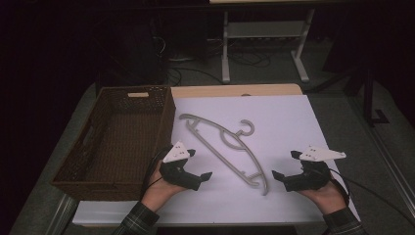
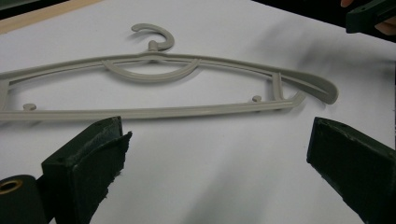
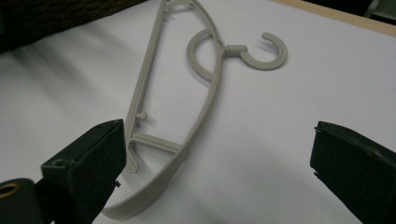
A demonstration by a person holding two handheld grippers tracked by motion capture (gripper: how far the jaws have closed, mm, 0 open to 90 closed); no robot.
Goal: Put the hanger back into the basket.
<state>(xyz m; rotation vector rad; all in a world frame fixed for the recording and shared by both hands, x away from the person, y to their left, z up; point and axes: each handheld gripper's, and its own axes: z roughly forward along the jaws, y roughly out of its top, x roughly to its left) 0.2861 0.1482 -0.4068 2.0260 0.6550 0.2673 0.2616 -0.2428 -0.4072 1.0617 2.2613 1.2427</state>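
The grey plastic hanger (image 1: 226,147) lies flat on the white bench (image 1: 288,127) — long axis running diagonally from far-left to near-right, hook toward the far right. The left gripper (image 1: 199,164) and right gripper (image 1: 284,164) flank it — both released, holding nothing — beside a wicker basket (image 1: 117,142).

From the high view we look forward and down on the counter (image 1: 293,117), with the floor beyond it in the upper part of the frame. Both hands enter from the bottom edge, the left gripper (image 1: 200,164) at lower left and the right gripper (image 1: 283,164) at lower right.

From the left gripper view we sit low and close, looking across the white surface between two black fingers (image 2: 91,163) at the grey hanger (image 2: 154,112), which spans the upper frame.

From the right gripper view we are closer still; the hanger (image 3: 187,135) runs from top centre to lower left, passing beside the left-hand one of its fingers (image 3: 88,163).

All three views share the hanger (image 1: 230,144).
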